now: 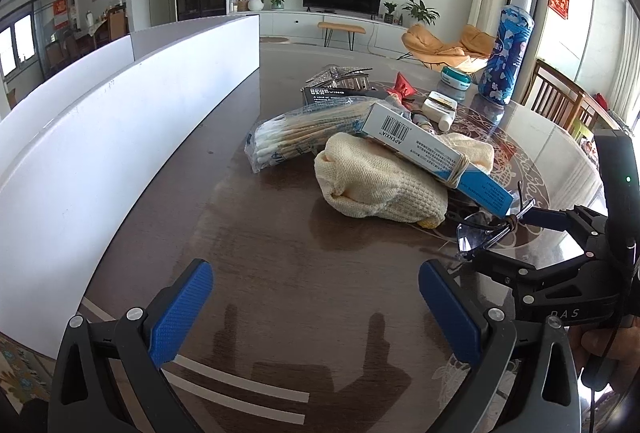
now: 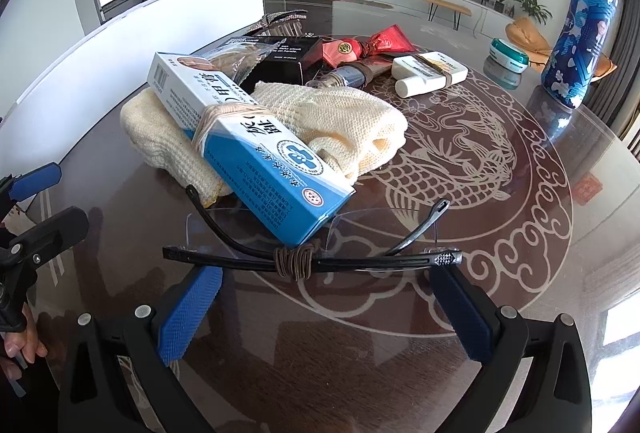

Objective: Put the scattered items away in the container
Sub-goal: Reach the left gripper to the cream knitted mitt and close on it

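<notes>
A pile of items lies on the dark round table: a blue-white box (image 1: 432, 149) (image 2: 244, 145) resting on cream knit gloves (image 1: 376, 185) (image 2: 340, 121), a cotton swab pack (image 1: 296, 133), a black box (image 2: 284, 57), a red packet (image 2: 360, 47) and a white bottle (image 2: 430, 73). Folded rimless glasses (image 2: 312, 253) (image 1: 492, 229), temples bound with cord, lie just in front of my open right gripper (image 2: 324, 313). My left gripper (image 1: 316, 313) is open and empty over bare table, beside the white container wall (image 1: 120, 137).
A tall blue patterned bottle (image 1: 506, 53) (image 2: 576, 37) and a small teal-lidded jar (image 1: 454, 79) (image 2: 508, 59) stand at the table's far right. A sparkly hair clip (image 1: 340, 75) lies behind the pile. Wooden chairs (image 1: 560, 101) stand past the table's edge.
</notes>
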`<move>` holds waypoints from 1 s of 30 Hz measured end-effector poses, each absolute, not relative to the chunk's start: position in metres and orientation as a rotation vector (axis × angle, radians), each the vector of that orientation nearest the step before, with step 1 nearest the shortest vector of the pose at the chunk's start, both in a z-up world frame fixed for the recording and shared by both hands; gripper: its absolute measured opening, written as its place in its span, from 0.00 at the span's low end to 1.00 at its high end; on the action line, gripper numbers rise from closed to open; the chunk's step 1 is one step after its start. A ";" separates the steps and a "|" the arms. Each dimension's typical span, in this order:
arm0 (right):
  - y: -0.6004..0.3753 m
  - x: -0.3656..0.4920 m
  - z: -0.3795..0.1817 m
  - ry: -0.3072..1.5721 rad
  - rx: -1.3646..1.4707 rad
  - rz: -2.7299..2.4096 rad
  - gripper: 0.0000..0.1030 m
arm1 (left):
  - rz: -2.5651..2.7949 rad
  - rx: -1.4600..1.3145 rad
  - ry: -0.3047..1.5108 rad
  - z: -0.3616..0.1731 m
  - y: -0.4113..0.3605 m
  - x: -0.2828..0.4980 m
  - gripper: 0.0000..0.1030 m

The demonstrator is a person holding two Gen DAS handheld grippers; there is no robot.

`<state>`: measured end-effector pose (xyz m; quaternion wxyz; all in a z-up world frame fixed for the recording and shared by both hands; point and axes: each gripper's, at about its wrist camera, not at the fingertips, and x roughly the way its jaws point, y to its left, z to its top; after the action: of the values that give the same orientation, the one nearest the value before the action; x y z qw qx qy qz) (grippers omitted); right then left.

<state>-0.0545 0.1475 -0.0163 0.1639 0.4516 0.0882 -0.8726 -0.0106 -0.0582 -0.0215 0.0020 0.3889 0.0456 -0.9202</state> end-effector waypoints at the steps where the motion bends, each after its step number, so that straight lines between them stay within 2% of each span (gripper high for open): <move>1: 0.150 -0.051 -0.016 0.254 1.285 -2.484 1.00 | -2.889 1.221 0.141 -0.022 -0.058 -0.011 1.00; 8: 0.181 -0.023 -0.015 0.231 1.318 -2.499 1.00 | -2.896 1.237 0.083 -0.021 -0.051 -0.014 1.00; 14: 0.183 -0.022 -0.008 0.020 1.335 -2.483 1.00 | -2.864 1.234 0.125 -0.022 -0.061 -0.013 1.00; 18: 0.151 -0.039 -0.006 -0.023 1.319 -2.443 1.00 | -2.848 1.231 0.072 -0.022 -0.062 -0.010 1.00; 23: 0.129 -0.052 -0.007 0.079 1.354 -2.573 1.00 | -2.830 1.241 0.012 -0.025 -0.063 -0.009 1.00; 27: 0.151 -0.052 -0.014 0.130 1.454 -2.648 1.00 | -2.794 1.341 -0.023 -0.034 -0.061 -0.014 1.00; 30: 0.182 -0.046 -0.014 0.086 1.464 -2.669 1.00 | -2.802 1.387 -0.090 -0.035 -0.053 -0.018 1.00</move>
<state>-0.0457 0.1822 -0.0144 0.0482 0.4803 0.0281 -0.8753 -0.0180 -0.0528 -0.0354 0.0068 0.4433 -0.0289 -0.8959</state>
